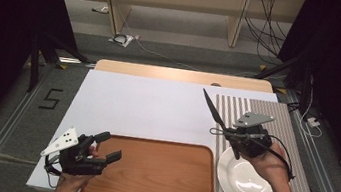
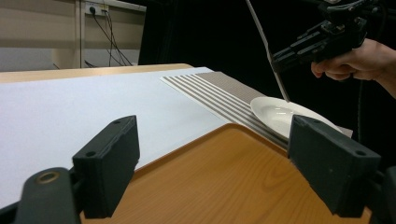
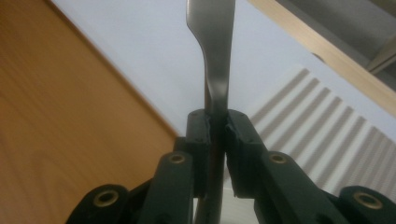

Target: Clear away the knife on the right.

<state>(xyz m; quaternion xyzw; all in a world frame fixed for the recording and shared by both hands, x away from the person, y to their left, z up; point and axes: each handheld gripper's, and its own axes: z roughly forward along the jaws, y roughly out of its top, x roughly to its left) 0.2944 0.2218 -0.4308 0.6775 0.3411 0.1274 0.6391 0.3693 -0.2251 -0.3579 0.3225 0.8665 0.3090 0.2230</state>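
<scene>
My right gripper (image 1: 228,132) is shut on a metal table knife (image 1: 214,111) and holds it in the air above the far-left rim of a white plate (image 1: 247,182). The knife slants up and away from the plate. In the right gripper view the jaws (image 3: 217,128) pinch the knife (image 3: 215,56) at its narrow neck. My left gripper (image 1: 110,147) hangs open over the left end of a wooden tray (image 1: 156,185), nothing between its jaws. The left gripper view looks past its wide-open jaws (image 2: 219,172) at the tray (image 2: 224,186), the plate (image 2: 285,116) and the knife (image 2: 268,51).
The plate lies on a grey striped placemat (image 1: 285,127) at the right. A white sheet (image 1: 146,108) covers the table beyond the tray. Cables and shelf legs stand on the floor past the table's far edge.
</scene>
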